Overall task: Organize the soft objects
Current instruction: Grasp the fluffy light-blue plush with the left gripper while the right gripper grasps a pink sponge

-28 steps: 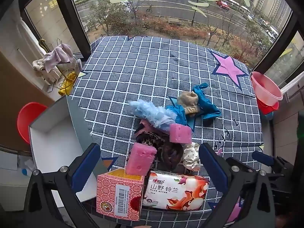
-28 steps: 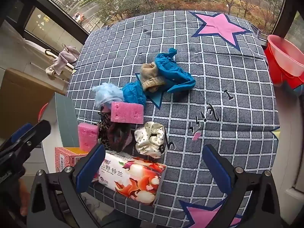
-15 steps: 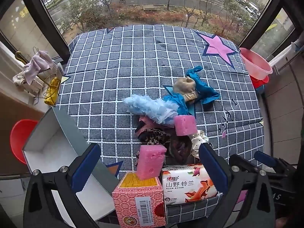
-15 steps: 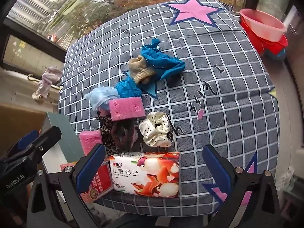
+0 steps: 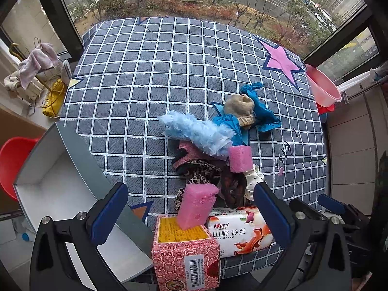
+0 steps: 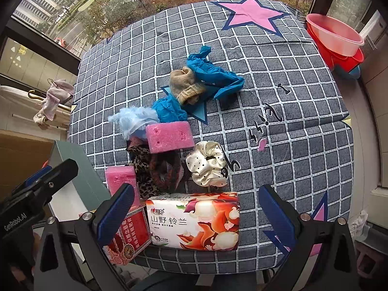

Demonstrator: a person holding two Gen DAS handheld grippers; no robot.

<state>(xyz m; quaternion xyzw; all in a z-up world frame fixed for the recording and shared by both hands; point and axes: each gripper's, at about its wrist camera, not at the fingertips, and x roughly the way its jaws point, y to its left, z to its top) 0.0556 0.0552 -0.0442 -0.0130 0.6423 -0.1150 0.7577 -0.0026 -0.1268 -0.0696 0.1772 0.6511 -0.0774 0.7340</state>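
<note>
Both grippers are hovering over the near edge of the mattress right now, and neither one has anything in it. My left gripper has its jaws spread wide, and so does the right gripper (blue pads well apart on both).

The soft stuff is heaped near the middle of the near edge. Closest to me is a tissue pack lying flat at the edge, with a pink patterned box just beside it on the left. One pink sponge stands tilted on top of that box. A second pink sponge sits on the dark leopard-print scrunchies, and a white polka-dot scrunchie lies just right of those.

Further in there's a fluffy light-blue piece touching a crumpled blue cloth, with a tan sock resting on the cloth.

Off the left edge of the mattress is an open white box, nothing visible inside it. A pink basin sits stacked on a red one past the far right corner.
</note>
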